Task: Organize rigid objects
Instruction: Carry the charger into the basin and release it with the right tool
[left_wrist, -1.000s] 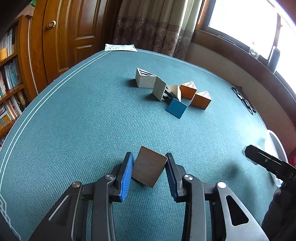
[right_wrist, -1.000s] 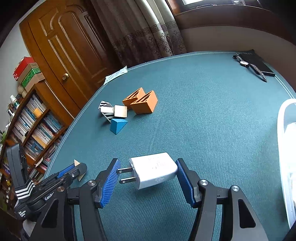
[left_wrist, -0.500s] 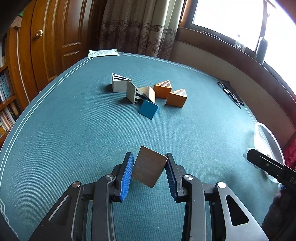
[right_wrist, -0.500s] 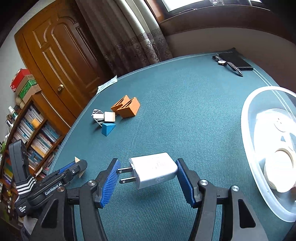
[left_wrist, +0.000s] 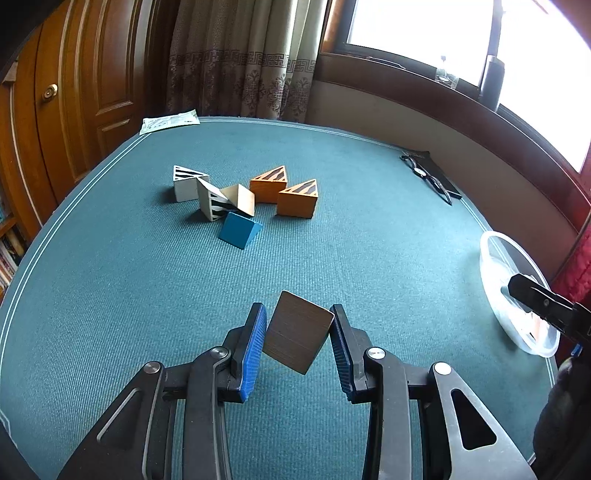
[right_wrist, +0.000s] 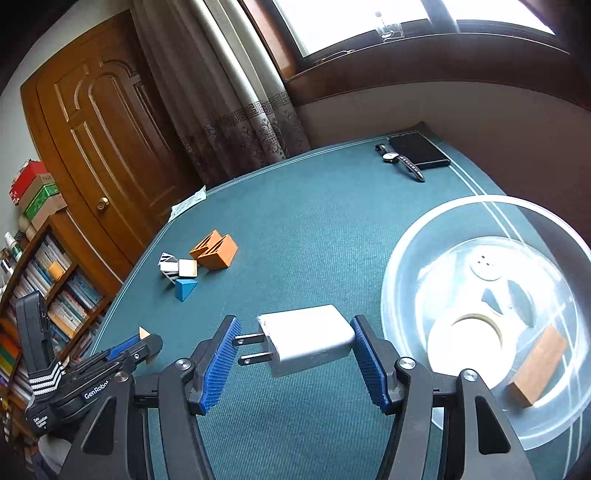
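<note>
My left tool (left_wrist: 297, 334) has blue ribbed pads (left_wrist: 254, 350) around a brown wooden block (left_wrist: 297, 331); my right tool (right_wrist: 295, 354) carries a white charger (right_wrist: 308, 343). The bench (left_wrist: 110, 277) is teal. Two orange wedges (left_wrist: 284, 192) bear black stripes; one wedge (left_wrist: 239, 229) is plain blue.

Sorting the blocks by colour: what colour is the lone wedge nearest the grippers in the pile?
Solid blue wedge, no stripes; clearest in the left wrist view.

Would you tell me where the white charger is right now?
The white charger is held in the right gripper, left of the clear bowl.
</note>
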